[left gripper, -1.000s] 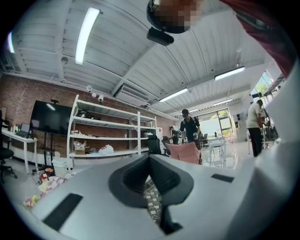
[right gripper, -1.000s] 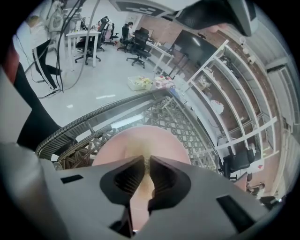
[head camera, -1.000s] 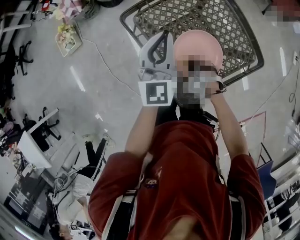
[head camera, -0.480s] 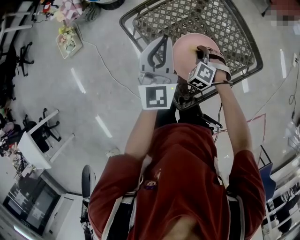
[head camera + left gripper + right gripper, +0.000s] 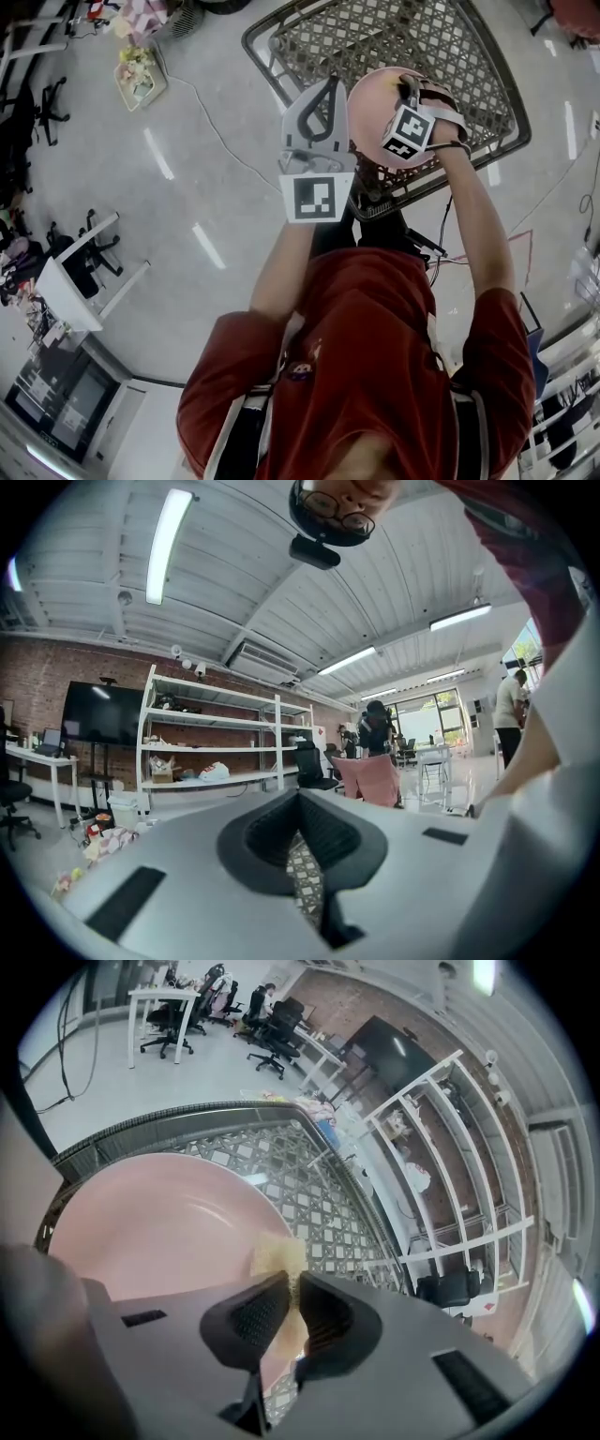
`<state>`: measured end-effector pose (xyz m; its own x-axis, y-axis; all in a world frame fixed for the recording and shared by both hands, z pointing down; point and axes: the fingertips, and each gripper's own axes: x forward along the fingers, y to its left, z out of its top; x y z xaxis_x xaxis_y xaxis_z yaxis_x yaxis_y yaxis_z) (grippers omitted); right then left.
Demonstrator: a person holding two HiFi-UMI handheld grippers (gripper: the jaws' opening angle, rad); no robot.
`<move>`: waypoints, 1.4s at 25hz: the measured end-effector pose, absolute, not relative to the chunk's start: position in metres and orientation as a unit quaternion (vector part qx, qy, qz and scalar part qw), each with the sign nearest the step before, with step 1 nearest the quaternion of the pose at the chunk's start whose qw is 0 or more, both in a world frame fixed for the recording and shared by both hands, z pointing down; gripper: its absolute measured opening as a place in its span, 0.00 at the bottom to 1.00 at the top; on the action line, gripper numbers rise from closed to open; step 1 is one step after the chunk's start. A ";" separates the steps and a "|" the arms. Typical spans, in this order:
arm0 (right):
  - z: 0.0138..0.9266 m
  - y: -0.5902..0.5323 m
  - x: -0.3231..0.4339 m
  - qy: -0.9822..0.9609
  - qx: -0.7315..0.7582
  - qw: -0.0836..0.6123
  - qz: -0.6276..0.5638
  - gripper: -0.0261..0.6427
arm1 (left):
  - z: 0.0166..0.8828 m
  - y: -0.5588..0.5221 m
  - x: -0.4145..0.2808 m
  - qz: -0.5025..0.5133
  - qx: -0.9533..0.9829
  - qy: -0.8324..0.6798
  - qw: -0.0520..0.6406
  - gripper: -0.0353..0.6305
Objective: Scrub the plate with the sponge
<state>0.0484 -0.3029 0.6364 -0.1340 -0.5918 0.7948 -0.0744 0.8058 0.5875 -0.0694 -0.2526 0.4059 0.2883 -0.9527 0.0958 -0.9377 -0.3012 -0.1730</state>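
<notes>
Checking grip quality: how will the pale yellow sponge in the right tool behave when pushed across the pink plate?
Likely soft: the pale yellow sponge looks pinched thin between the jaws of the right tool. Its free end would probably flex against the round pink plate rather than scrape.

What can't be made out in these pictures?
Right gripper view: the right gripper's jaws hide the sponge's lower part.
Head view: that gripper and its marker cube cover the sponge.
Head view: the left gripper hides the plate's left rim, so contact there is unclear.
Left gripper view: the plate is out of frame.
</notes>
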 end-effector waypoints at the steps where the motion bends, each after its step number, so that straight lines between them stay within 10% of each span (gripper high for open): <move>1: 0.639 -0.304 0.048 -0.724 0.229 0.617 -0.208 0.10 | 0.407 -0.252 -0.069 -0.093 -0.802 0.589 0.042 0.07; 35: 0.642 -0.203 0.031 -0.743 0.157 0.612 -0.222 0.10 | 0.402 -0.240 -0.064 -0.054 -0.806 0.589 0.028 0.07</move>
